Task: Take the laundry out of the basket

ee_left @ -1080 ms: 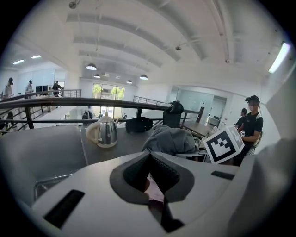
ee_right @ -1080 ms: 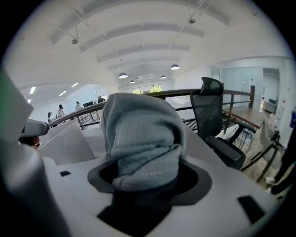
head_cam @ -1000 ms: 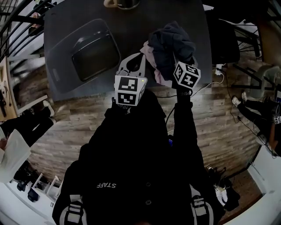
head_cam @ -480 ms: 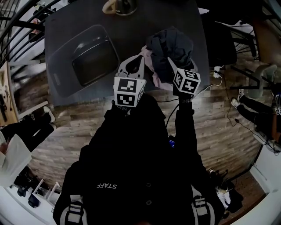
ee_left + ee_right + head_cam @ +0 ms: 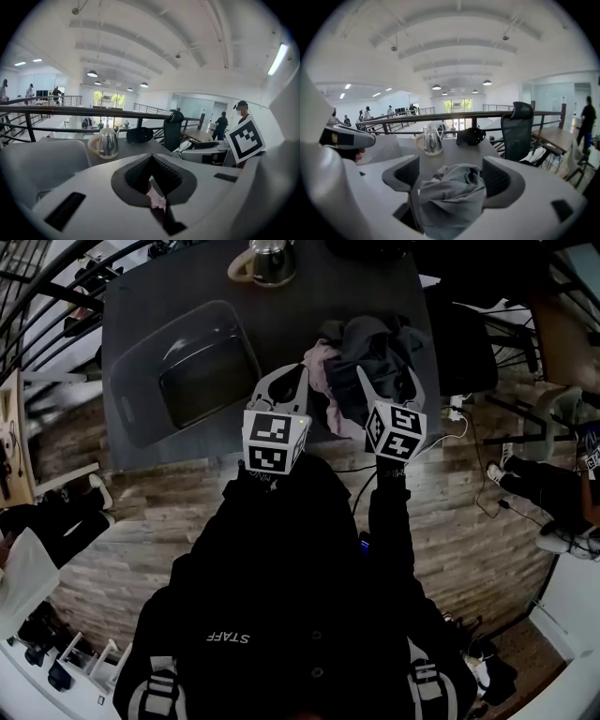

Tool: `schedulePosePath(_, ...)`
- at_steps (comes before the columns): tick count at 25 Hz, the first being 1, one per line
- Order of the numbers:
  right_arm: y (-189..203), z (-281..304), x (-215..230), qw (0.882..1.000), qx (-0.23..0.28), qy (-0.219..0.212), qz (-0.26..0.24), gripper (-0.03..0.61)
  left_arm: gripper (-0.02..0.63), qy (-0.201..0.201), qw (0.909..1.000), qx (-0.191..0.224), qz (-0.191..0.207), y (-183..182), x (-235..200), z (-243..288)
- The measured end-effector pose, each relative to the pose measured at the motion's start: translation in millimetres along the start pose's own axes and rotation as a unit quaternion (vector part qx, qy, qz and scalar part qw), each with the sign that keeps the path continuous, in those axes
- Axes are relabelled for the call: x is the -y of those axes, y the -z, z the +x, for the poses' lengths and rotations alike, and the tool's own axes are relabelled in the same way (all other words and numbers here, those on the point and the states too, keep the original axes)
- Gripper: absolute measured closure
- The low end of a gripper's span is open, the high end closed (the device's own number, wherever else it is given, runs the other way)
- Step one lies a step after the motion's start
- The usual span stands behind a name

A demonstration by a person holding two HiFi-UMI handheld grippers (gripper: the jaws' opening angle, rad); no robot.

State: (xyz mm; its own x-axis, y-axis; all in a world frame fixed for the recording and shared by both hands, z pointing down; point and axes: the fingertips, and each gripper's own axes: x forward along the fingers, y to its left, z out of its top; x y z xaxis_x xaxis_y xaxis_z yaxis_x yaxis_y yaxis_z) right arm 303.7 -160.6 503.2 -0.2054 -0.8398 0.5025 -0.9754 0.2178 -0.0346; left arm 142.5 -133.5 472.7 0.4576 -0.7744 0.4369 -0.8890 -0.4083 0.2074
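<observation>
Head view, from above: the left gripper (image 5: 298,373) has its fingers together, with a scrap of pink cloth (image 5: 157,201) showing at their base; whether it is pinched is unclear. The right gripper (image 5: 384,381) has just been opening, and its fingers stand apart around a grey garment (image 5: 452,194). Beyond, the laundry pile (image 5: 370,348) sits on the dark tabletop (image 5: 281,313) beside the clear basket (image 5: 131,390), which looks emptied. The job appears all but finished. A kettle (image 5: 267,259) stands farthest.
</observation>
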Motion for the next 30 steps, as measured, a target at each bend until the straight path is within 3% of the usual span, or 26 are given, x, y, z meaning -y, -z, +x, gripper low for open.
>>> schedulePosePath(7, -78.8, -33.1, -54.5, 0.993, 0.100, -0.041, -0.039, 0.162, 0.614, -0.019, 0.9985, 0.050, -0.010, -38.3, -16.5, -31.4)
schedulePosePath(14, -140.9, -61.8, -122.7, 0.978, 0.177, -0.100, -0.047, 0.294, 0.614, -0.057, 0.9934, 0.098, -0.013, -82.5, -46.3, -76.5)
schedulePosePath(22, -183.9, -81.7, -204.1, 0.959, 0.228, -0.154, -0.074, 0.512, 0.614, -0.121, 0.9811, 0.149, -0.020, -114.7, -93.6, -134.9)
schedulePosePath(30, -207.1, -86.3, -274.2, 0.943, 0.239, -0.213, -0.090, 0.563, 0.614, -0.177, 0.9659, 0.187, -0.030, -137.6, -135.7, -191.3)
